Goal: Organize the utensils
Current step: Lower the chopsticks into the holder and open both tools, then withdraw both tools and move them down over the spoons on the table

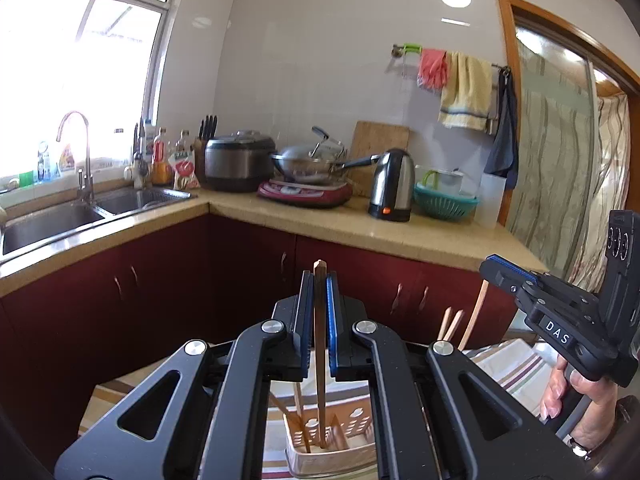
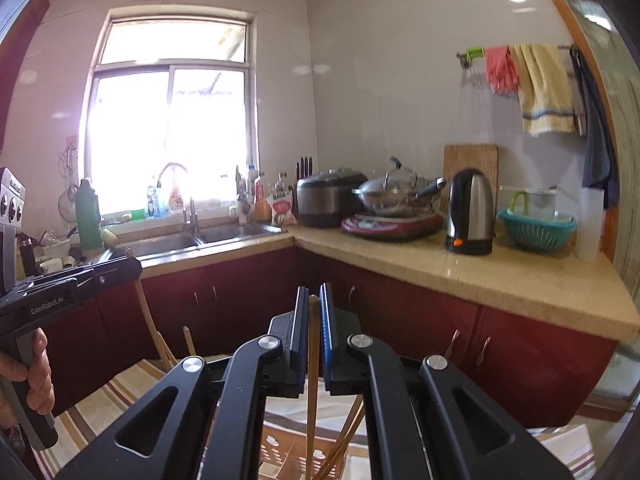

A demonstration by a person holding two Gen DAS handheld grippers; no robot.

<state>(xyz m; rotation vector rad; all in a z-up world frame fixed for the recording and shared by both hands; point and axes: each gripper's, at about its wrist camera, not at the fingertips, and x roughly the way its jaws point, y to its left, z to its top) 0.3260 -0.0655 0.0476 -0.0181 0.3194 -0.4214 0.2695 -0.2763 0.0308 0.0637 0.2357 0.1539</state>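
1. The left gripper [image 1: 320,320] is pinched on a dark brown wooden chopstick [image 1: 319,360], its tip lowered into the beige perforated plastic holder [image 1: 332,456] at 6 o'clock.
2. Several chopsticks are already stood inside; little work appears left.
3. The right gripper [image 2: 314,336] is clamped on a pale wooden chopstick [image 2: 313,400], above the holder's rim.
4. Open room is seen at 12 o'clock, before the dark red cabinets [image 1: 160,280].

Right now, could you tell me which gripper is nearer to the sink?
Left. The left gripper is on the side toward the sink, whose basin lies off to its left; the right gripper is beyond it, farther away.
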